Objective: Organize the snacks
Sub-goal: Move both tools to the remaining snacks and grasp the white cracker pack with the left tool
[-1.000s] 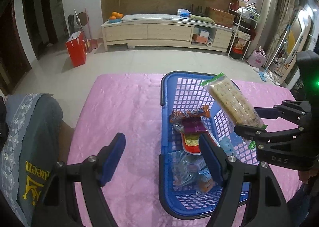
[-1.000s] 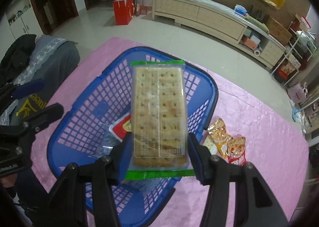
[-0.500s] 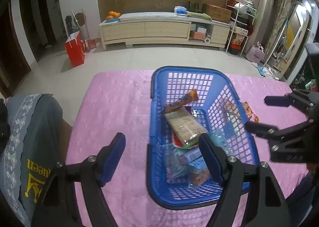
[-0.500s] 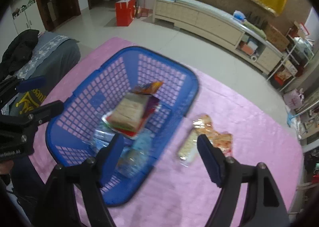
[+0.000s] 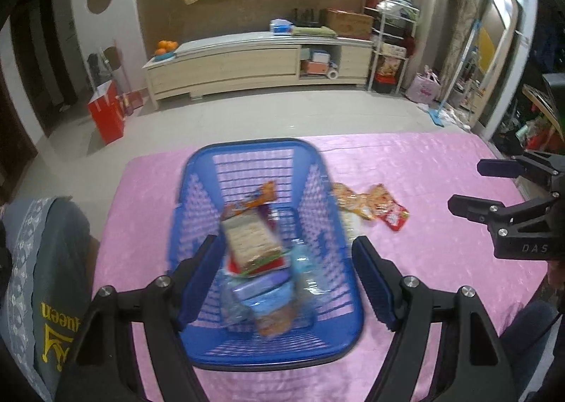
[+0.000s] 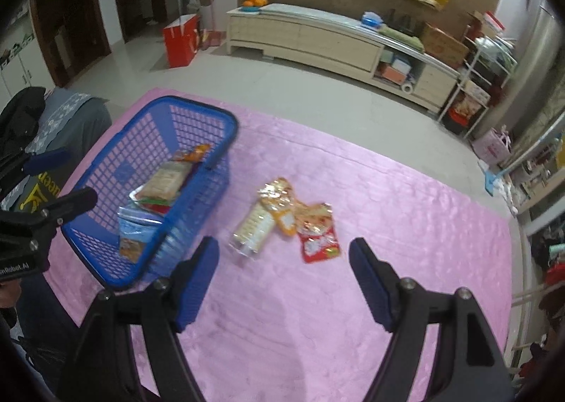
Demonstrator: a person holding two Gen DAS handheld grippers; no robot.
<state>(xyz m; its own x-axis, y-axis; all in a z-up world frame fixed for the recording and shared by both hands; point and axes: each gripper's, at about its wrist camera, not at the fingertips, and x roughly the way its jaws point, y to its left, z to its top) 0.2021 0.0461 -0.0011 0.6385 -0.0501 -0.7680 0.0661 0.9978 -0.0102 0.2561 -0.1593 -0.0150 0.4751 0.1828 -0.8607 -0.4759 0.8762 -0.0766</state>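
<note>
Now that the cracker pack (image 6: pixel 166 178) lies in the basket (image 6: pixel 106 269), both tongs, left (image 5: pixel 284 278) and right (image 6: pixel 284 283), gape empty.

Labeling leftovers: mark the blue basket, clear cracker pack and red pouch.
blue basket (image 6: pixel 203 106): right wrist view, far rim.
clear cracker pack (image 6: pixel 253 227): right wrist view, pack middle.
red pouch (image 6: pixel 317 239): right wrist view, pouch face.

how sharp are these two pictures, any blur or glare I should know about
Left wrist view: the blue plastic basket and the snack packs in it are smeared by motion blur, while the far room is sharper. Right wrist view: the clear cracker pack and red foil pouch on the shiny pink tablecloth are softly blurred; the cloth shows mild sheen. Both views bend straight lines and have dark corners.
</note>
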